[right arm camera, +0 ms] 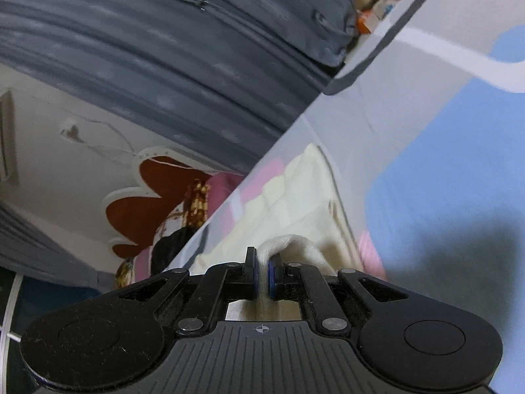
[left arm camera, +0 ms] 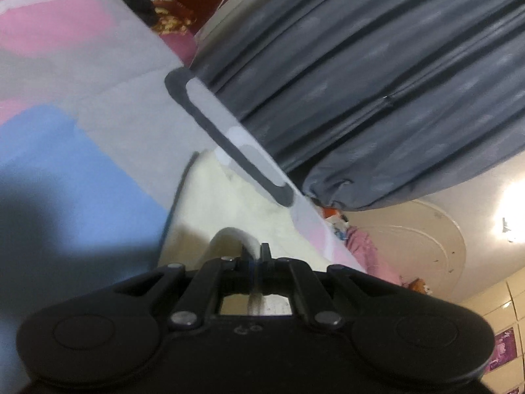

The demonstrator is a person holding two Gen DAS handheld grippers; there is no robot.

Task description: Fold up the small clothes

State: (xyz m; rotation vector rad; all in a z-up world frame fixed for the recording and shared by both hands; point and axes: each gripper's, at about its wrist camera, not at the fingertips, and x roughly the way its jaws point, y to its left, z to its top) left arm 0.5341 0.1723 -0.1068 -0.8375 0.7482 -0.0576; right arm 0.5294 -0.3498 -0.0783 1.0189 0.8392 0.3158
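Gripping a bunched fold of cream garment (left arm camera: 236, 197), the left gripper (left arm camera: 255, 256) has its black fingers drawn nearly together, with a thin strip of soft knit cloth passing down between them. The right gripper (right arm camera: 261, 264) is likewise clamped on a rounded roll of the same cream garment (right arm camera: 295, 197), its blue-lined pads (right arm camera: 271, 277) pressing the ribbed fabric from both sides.

The garment is pale, matte and finely ribbed, lying flat in a rough trapezoid on the bedsheet (left arm camera: 98, 124), with shallow creases near its far end in the right wrist view. Its straight side edge runs along a blue patch of the sheet, and its far edge stops short of a dark grey rounded-rectangle outline (left arm camera: 210, 131) printed on the sheet.

The bedsheet is smooth and lightly wrinkled, grey-lilac with broad pink and blue shapes and a white curved band. A large grey bolster (left arm camera: 377, 82), padded and quilted in long parallel ridges with a zip seam, lies just beyond the printed outline and bounds the working surface on that side. Open sheet extends on the blue side of the garment, partly under a dark shadow (right arm camera: 459, 256). Beyond the bolster a white wall with a red-brown flower decoration (right arm camera: 157, 197) is visible.
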